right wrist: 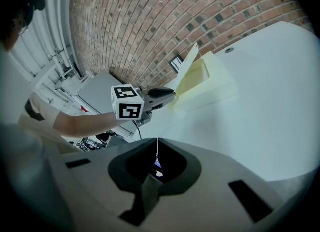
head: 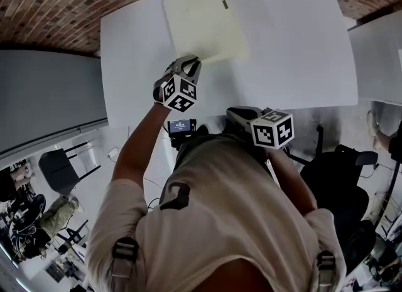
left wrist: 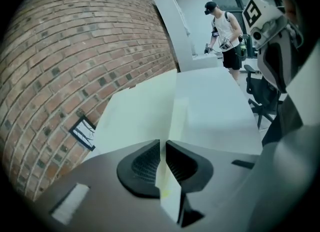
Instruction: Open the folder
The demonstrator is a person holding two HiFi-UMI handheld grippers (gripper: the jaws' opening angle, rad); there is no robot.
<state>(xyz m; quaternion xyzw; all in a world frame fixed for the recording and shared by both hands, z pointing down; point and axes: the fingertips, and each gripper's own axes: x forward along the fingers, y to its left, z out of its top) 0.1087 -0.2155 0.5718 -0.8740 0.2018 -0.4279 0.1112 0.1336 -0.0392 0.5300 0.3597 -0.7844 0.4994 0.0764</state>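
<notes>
Head view: left gripper (head: 190,64) pinches the near corner of the folder (head: 204,17) (folder runs toward frame top); right gripper (head: 233,112), closed and empty, sits lower centre.

Left hand-held gripper (left wrist: 163,147) pinching pale folder (left wrist: 150,109) cover edge; white table (left wrist: 220,121), brick wall (left wrist: 60,66) beyond.

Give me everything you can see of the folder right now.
The folder is pale yellow, thin and card-like, rectangular, with a small grey tab near its far edge. It lies on the white table, close to the brick wall. The right gripper view shows its top cover raised at an angle above the lower leaf, so it is partly open. The left gripper is shut on the cover at its near corner. Only that gripper and the table touch it.
</notes>
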